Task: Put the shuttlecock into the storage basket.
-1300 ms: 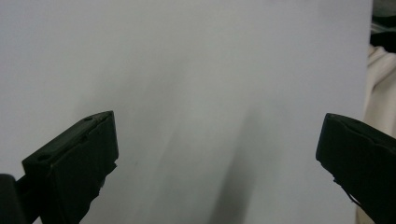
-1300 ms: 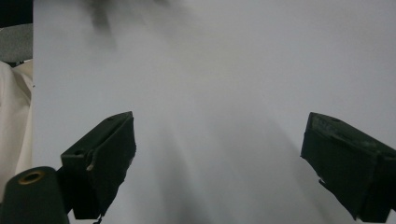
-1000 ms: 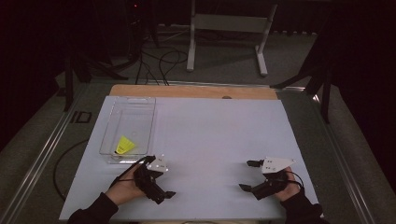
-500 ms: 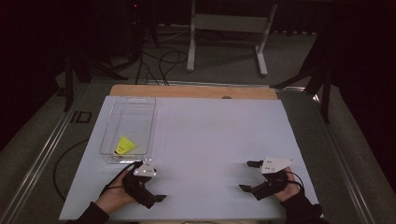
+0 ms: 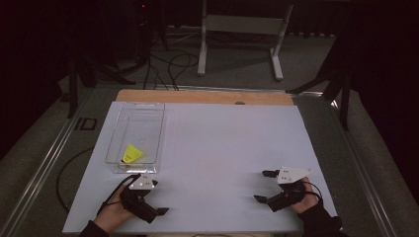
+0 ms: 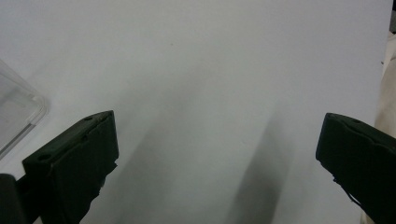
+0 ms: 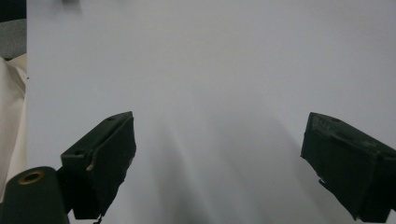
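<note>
Left gripper [image 5: 157,197]: jaws spread wide, holding nothing, low over the white table [image 5: 222,148]; the clear plastic bin [image 5: 116,143] stands just ahead of it, one corner at the left edge of the left gripper view [image 6: 21,112]. Yellow shuttlecock [image 5: 131,154]: inside the bin's near end, just ahead of that gripper. Right gripper [image 5: 262,186]: jaws likewise wide apart and empty, well to the right of the bin.

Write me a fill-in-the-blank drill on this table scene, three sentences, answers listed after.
1. The yellow shuttlecock lies inside the clear ____.
2. The jaws of the left gripper stand ____, with nothing between them.
3. The right gripper rests over the white table near its ____ edge, apart from the left gripper.

Missing words: box; open; front
</note>
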Demonstrator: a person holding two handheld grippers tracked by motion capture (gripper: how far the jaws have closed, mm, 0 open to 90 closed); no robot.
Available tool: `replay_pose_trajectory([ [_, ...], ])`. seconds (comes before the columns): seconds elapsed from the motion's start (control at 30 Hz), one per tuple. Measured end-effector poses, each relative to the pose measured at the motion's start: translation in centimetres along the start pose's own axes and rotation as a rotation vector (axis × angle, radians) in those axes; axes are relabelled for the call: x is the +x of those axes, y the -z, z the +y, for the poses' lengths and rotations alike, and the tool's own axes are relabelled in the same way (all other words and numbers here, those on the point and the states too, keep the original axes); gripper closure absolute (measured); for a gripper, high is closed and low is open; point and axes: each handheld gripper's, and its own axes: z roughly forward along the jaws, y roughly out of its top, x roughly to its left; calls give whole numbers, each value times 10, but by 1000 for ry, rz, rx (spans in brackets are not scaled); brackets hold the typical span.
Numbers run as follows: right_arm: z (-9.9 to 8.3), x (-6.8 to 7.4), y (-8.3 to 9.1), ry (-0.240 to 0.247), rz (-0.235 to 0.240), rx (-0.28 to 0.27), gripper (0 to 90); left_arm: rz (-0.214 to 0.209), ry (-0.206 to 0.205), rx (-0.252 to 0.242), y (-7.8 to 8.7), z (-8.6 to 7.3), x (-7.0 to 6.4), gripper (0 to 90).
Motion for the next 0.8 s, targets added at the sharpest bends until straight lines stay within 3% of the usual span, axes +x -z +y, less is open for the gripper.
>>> replay_pose_trajectory([
  [0.17, -3, 0, -2, -3, -4, 9, 99, 18, 11, -11, 1, -3, 1, 0],
  [0.5, -4, -2, -3, -4, -2, 17, 100, 5, 41, -10, 0, -5, 7, 0],
  [0.8, -5, -3, -4, -8, -2, 19, 99, 0, 40, -17, 0, -4, 6, 0],
])
